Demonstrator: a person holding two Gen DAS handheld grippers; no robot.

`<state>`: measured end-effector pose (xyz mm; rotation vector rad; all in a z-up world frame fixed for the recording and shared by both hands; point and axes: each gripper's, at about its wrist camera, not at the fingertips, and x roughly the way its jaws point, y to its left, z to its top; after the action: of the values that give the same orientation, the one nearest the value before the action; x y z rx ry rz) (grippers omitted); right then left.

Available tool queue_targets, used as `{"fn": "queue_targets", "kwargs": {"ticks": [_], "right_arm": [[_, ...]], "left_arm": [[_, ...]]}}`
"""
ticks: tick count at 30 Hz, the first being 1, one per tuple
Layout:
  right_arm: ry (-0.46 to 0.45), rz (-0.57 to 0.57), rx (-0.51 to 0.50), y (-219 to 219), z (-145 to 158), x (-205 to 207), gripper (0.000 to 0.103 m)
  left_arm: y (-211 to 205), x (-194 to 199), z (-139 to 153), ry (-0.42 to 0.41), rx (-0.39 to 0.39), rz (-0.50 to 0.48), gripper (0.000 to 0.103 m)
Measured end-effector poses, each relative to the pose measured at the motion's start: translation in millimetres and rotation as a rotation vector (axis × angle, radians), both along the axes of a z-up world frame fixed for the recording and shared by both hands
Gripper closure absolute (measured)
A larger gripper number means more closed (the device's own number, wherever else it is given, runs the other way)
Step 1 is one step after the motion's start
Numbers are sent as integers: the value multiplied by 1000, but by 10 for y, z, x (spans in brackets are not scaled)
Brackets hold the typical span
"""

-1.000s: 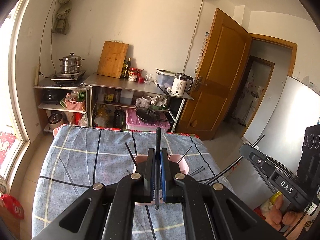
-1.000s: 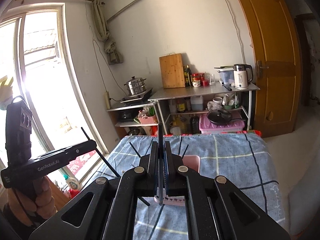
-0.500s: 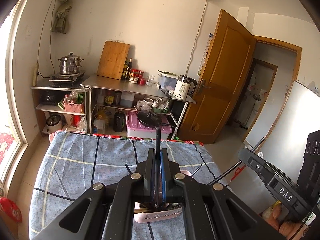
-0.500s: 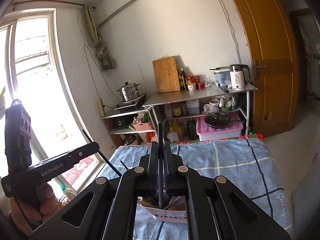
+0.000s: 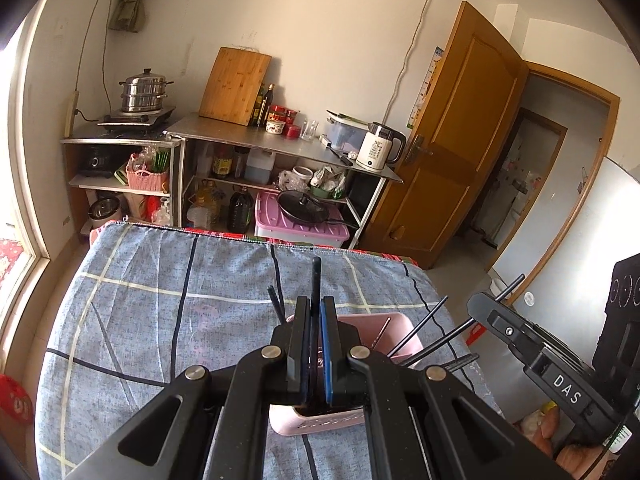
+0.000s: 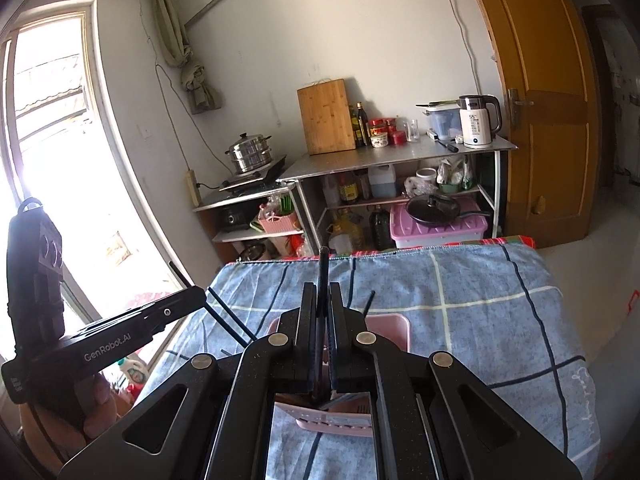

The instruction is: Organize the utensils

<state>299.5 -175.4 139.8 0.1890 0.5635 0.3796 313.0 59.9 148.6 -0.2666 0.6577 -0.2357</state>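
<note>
1. Chopstick (image 5: 316, 280) stands upright at lower centre, clamped in my left hand-held gripper (image 5: 315, 344), directly above the pink basket (image 5: 404, 334).
2. My right hand-held gripper (image 6: 322, 332) is closed on a second black chopstick (image 6: 323, 268) over the same basket.
3. The basket sits on the blue checked cloth (image 5: 160, 320); more chopsticks (image 5: 424, 330) lean inside it.

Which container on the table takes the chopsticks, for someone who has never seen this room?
Start at the blue checked cloth covering the table. Near its front edge, under both grippers, sits the pink plastic basket, rectangular and open-topped, with black chopsticks sticking out. It is the only container on the cloth; the other pink basket sits on the shelf by the wall.
</note>
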Motion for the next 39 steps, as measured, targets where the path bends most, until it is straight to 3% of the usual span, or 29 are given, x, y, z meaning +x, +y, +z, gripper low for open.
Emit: {"fn": "queue_targets", "kwargs": {"ticks": [11,16,28,32,39], "right_arm": [[73,33,-25,74,-183,47,98],[42,30,-31,19,-80,-55,91],[-8,27,-25,-206,-10,-543,88],[-15,33,-29,-247,-73,-784,82],[-29,41,-67,-276,-260,-1271,80]], "left_arm": [[-46,-5,-161,42,47,-10,95],[-40,-135,-55,-2,64,0,71],[-109,-784,66,-79,91,7,70],[-196,-1078,5,-95,105,-1,69],[-348,-1629,-189,-108,119,-8,68]]}}
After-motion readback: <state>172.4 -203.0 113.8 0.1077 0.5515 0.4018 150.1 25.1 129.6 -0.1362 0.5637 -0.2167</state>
